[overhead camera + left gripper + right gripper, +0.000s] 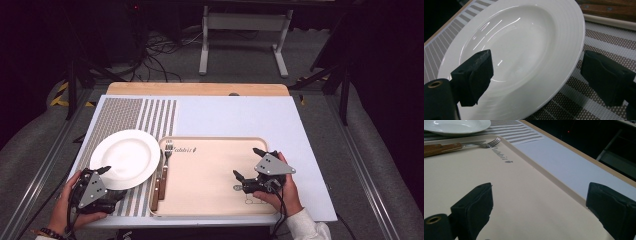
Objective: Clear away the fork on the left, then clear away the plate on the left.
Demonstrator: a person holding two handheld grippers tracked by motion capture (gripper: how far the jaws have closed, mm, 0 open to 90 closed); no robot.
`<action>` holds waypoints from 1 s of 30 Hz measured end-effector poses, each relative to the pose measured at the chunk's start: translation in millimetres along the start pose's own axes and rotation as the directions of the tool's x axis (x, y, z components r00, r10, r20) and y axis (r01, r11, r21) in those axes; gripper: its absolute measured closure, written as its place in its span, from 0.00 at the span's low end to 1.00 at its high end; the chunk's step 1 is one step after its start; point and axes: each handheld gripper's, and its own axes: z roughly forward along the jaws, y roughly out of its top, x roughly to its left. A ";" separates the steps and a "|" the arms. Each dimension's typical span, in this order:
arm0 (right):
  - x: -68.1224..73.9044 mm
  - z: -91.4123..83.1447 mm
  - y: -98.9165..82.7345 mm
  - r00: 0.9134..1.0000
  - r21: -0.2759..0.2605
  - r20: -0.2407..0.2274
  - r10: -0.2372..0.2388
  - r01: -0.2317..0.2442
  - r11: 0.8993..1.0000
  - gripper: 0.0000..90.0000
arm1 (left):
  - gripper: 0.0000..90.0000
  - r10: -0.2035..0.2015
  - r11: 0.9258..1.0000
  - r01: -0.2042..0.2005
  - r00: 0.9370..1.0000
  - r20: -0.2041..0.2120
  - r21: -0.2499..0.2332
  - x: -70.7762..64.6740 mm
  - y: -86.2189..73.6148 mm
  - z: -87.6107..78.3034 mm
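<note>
Left of the tray [215, 200], on a striped mat [130, 117], sits a white plate [125, 157], empty and touching nothing but the mat. Along the tray's left edge, a fork [166, 159] with a wooden handle. At the plate's near rim, left tongs [534, 75] spread wide, one jaw over the rim, one outside it, gripping nothing. Over the tray's bare right half, right tongs [539, 207] also spread and empty. Likely a reach for the plate, not yet a grasp. Next, probably: lower, close on the rim, lift level toward the tray.
</note>
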 end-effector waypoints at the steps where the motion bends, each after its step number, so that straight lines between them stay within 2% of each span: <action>1: 0.1 0.1 0.0 1.000 0.000 0.000 0.000 0.000 1.000 0.09 | 0.15 0.005 1.000 -0.005 1.000 -0.009 0.002 -0.9 0.3 0.4; 5: 0.7 0.3 -0.2 1.000 0.001 -0.005 -0.004 0.004 1.000 0.09 | 0.18 0.049 0.999 -0.048 0.998 -0.037 0.023 -5.0 0.4 2.0; 7: 1.6 0.5 0.0 1.000 0.001 -0.004 -0.006 0.006 1.000 0.09 | 0.19 0.049 0.999 -0.048 0.998 -0.048 0.024 -6.5 1.3 3.2; 10: 2.0 0.3 0.7 1.000 -0.003 -0.005 -0.006 0.006 1.000 0.09 | 0.20 0.085 0.995 -0.082 0.994 -0.072 0.053 -8.5 2.8 7.0; 15: 1.3 2.0 -1.2 1.000 0.006 -0.008 -0.006 0.006 1.000 0.09 | 0.24 0.111 0.991 -0.101 0.988 -0.109 0.089 -10.3 6.0 14.3; 17: 2.4 1.0 -0.8 1.000 0.003 -0.007 -0.008 0.008 1.000 0.09 | 0.28 0.136 0.984 -0.118 0.981 -0.135 0.132 -13.2 8.7 21.5; 20: 2.9 1.0 -0.7 1.000 0.006 -0.009 -0.009 0.009 1.000 0.09 | 0.29 0.149 0.982 -0.129 0.978 -0.148 0.140 -14.9 11.0 24.8; 22: 3.0 1.0 -0.9 1.000 0.006 -0.011 -0.009 0.009 1.000 0.09 | 0.28 0.174 0.977 -0.148 0.971 -0.166 0.156 -17.0 13.9 27.6; 24: 3.7 0.7 -3.1 1.000 0.012 -0.010 -0.013 0.013 1.000 0.09 | 0.34 0.200 0.971 -0.172 0.964 -0.176 0.163 -19.7 15.7 29.9; 25: 3.7 0.7 -3.1 1.000 0.012 -0.010 -0.013 0.013 1.000 0.09 | 0.34 0.205 0.970 -0.176 0.963 -0.175 0.166 -20.8 16.9 31.3; 30: 3.6 -2.7 -4.4 1.000 0.011 -0.004 -0.011 0.011 1.000 0.10 | 0.52 0.247 0.957 -0.217 0.958 -0.145 0.195 -26.4 25.3 38.4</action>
